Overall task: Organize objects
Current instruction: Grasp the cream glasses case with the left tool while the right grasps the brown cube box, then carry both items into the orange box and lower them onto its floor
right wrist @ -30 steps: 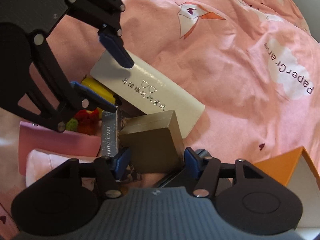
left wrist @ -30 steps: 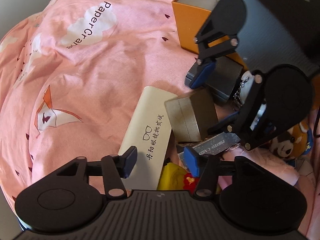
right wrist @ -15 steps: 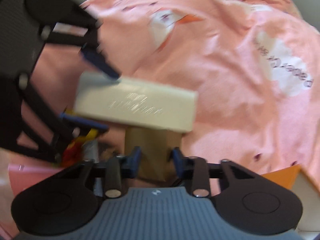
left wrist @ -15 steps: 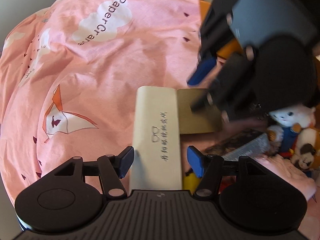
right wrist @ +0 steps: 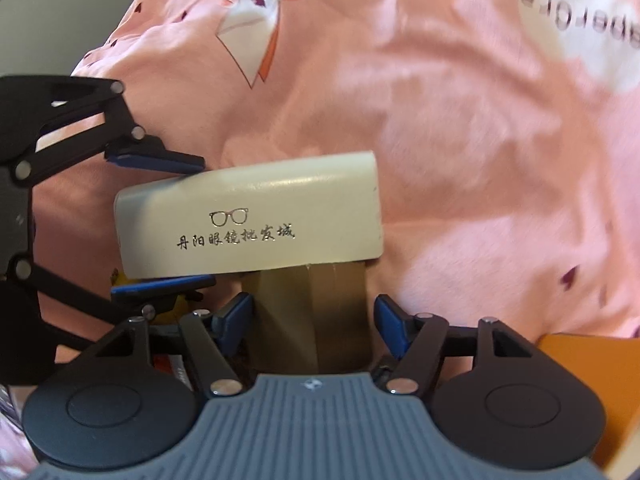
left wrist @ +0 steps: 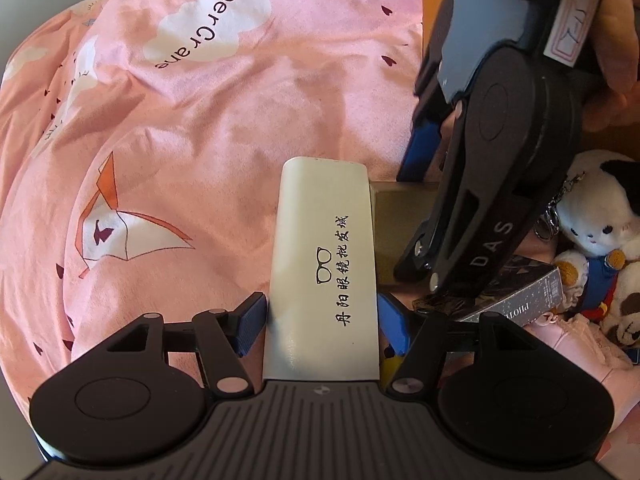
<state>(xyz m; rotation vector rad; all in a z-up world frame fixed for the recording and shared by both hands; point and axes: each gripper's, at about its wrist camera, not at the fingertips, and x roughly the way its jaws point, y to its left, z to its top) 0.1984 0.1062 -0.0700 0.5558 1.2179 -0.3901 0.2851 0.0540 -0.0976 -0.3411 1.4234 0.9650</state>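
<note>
The left gripper, earlier open beside it, now clamps the cream glasses case mid-frame; the right gripper straddles the olive box, grip uncertain.
</note>
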